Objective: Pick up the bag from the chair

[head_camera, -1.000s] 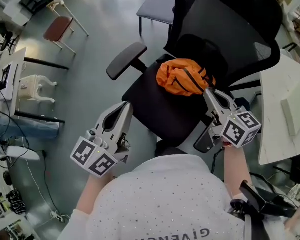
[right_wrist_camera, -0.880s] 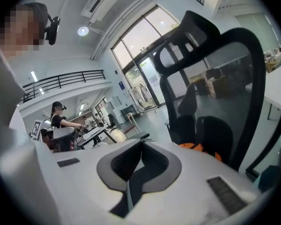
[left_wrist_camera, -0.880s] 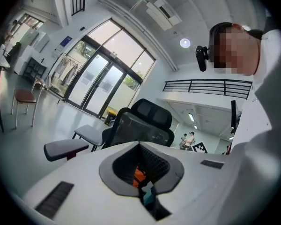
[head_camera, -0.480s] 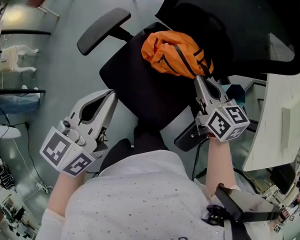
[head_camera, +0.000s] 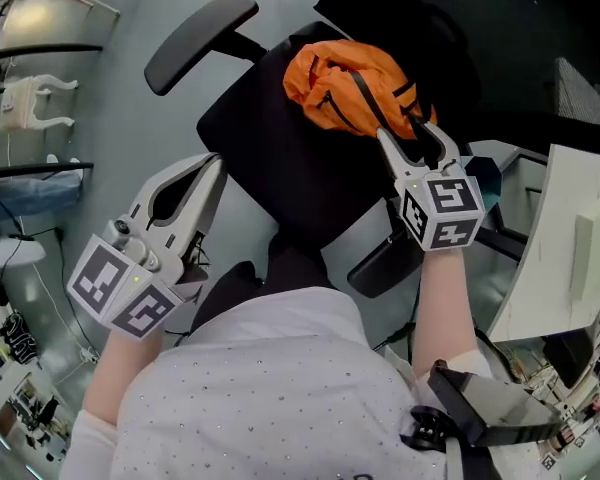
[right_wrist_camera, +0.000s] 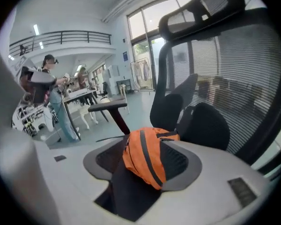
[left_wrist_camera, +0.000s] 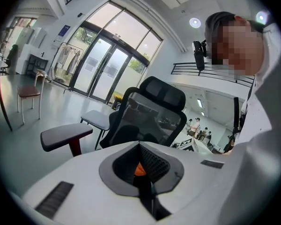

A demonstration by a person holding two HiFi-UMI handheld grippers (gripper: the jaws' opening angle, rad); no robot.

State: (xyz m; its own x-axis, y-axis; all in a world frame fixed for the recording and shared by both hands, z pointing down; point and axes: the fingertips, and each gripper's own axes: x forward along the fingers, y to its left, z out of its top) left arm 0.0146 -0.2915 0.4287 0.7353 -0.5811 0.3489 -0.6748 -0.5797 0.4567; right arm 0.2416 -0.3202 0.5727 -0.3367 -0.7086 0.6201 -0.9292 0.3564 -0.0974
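Grey polished floor point(head_camera: 100, 98) surrounds a black office chair point(head_camera: 270, 158) with an orange bag point(head_camera: 350, 83) lying on its seat, toward the backrest. Right tongs point(head_camera: 412, 140) are spread, tips at the bag's near edge; the right gripper view shows the bag between the two jaws, not clamped. Left tongs point(head_camera: 212, 165) are pressed together at the tips, empty, held over the floor beside the seat, well apart from the bag

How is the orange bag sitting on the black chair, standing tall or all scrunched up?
Scrunched up. The orange fabric bag lies slumped in wrinkled folds on the black office chair, on its seat, not standing upright.
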